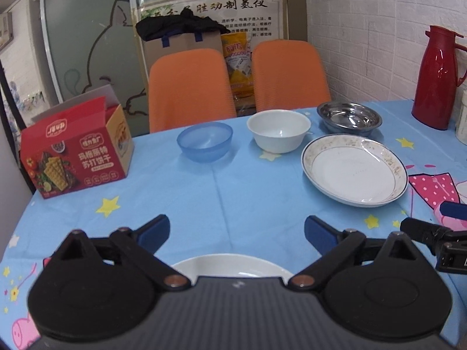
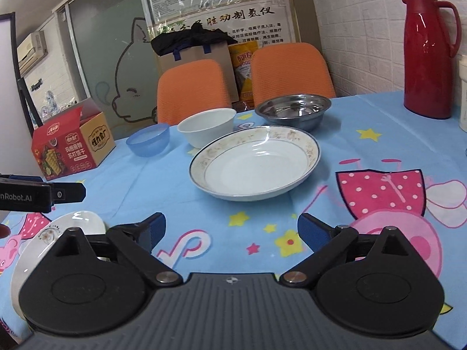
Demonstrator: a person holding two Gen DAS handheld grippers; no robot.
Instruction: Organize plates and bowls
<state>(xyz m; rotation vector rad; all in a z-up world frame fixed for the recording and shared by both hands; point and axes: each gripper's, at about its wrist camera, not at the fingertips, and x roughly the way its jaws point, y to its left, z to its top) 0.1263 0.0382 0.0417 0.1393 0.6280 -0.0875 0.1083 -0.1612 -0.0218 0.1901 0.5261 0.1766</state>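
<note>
My left gripper (image 1: 237, 230) hangs open over the blue tablecloth, nothing between its fingers. A white plate (image 1: 232, 267) lies just below and behind its fingertips; the same plate (image 2: 55, 239) shows at the lower left of the right wrist view. My right gripper (image 2: 232, 229) is open too, with a gold-rimmed plate (image 2: 254, 163) ahead of it, also the gold-rimmed plate (image 1: 354, 170) at the right in the left view. Behind stand a blue plastic bowl (image 1: 205, 141), a white bowl (image 1: 278, 134) and a steel bowl (image 1: 349, 117).
A red cracker box (image 1: 76, 151) stands at the table's left edge. A red thermos (image 1: 437, 77) and a pale container (image 1: 462, 119) stand at the far right. Two orange chairs (image 1: 191, 87) face the far side. The table (image 1: 248, 192) carries a cartoon cloth.
</note>
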